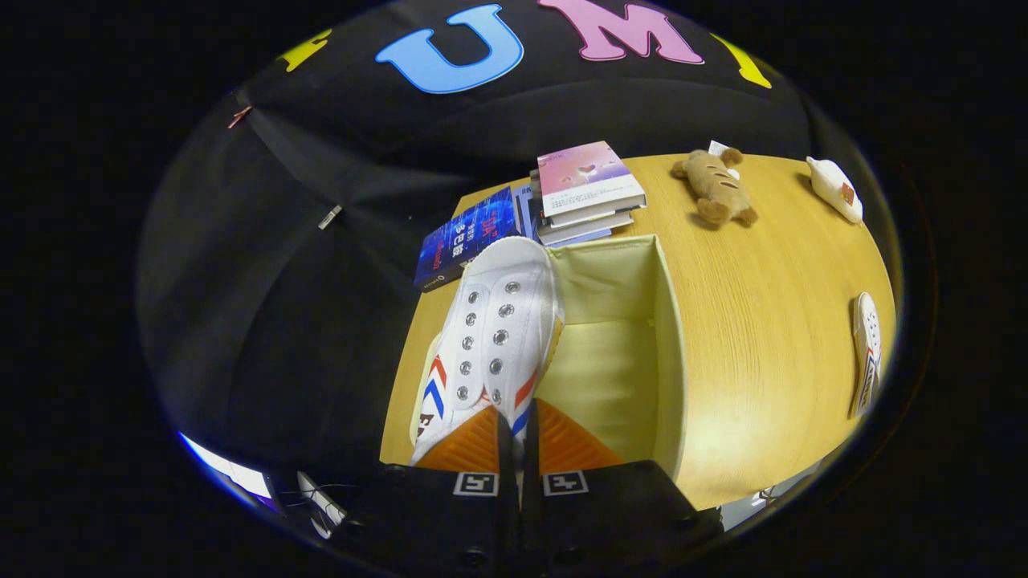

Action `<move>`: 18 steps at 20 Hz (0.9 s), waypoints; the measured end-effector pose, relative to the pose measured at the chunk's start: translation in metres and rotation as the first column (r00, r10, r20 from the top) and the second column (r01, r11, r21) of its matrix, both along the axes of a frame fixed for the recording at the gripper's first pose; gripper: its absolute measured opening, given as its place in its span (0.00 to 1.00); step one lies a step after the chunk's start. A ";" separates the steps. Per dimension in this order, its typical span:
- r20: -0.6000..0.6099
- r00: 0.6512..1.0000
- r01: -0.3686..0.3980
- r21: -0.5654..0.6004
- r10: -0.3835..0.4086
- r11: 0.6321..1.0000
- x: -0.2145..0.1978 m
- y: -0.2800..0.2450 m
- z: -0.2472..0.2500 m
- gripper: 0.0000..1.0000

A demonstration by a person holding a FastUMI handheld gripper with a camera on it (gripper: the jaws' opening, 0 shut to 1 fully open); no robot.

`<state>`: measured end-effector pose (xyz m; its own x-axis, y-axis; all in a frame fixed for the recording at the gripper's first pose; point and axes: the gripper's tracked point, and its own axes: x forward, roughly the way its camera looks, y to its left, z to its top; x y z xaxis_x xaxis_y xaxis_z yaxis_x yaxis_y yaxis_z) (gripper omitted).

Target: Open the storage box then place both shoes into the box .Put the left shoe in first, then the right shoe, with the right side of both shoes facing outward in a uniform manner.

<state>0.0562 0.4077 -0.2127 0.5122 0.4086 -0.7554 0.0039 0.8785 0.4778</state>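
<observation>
My tool [508, 449] is pinching the white sneaker [491, 337] by its heel edge, toe pointing to 12 o'clock. It hangs over the open storage box's [668, 353] left wall, the cavity lying toward 2 o'clock. The other shoe [867, 353] waits on the table [763, 321] at 3 o'clock.

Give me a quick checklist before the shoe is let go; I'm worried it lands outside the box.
1. Box open: ok, its inside is bare.
2. Grip: ok, the tool has both fingers closed on the held shoe at its collar.
3. Shoe over the opening: not ok, it hangs across the box's left wall, toe toward the books.
4. Which side faces outward: cannot tell.
5. Second shoe waiting: ok, it lies on the table to the right of the box.
</observation>
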 end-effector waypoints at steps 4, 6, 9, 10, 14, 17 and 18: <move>-0.056 0.998 -0.014 -0.041 0.012 0.999 0.001 0.011 -0.029 0.06; -0.087 0.995 -0.051 -0.037 0.048 0.998 -0.002 0.023 -0.041 0.10; -0.063 0.995 -0.073 0.031 0.075 0.997 -0.001 0.040 -0.027 0.47; -0.041 0.995 -0.085 0.052 0.087 0.995 -0.001 0.041 -0.018 0.59; 0.049 0.993 -0.112 0.035 0.110 0.993 -0.006 0.000 0.009 0.98; 0.124 0.988 -0.090 -0.018 0.091 0.996 -0.006 -0.059 0.024 0.98; 0.153 0.984 -0.080 -0.045 0.086 0.996 -0.004 -0.080 0.027 0.99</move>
<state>0.0521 0.3273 -0.1860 0.5898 0.4267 -0.6856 -0.1414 0.8904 0.4326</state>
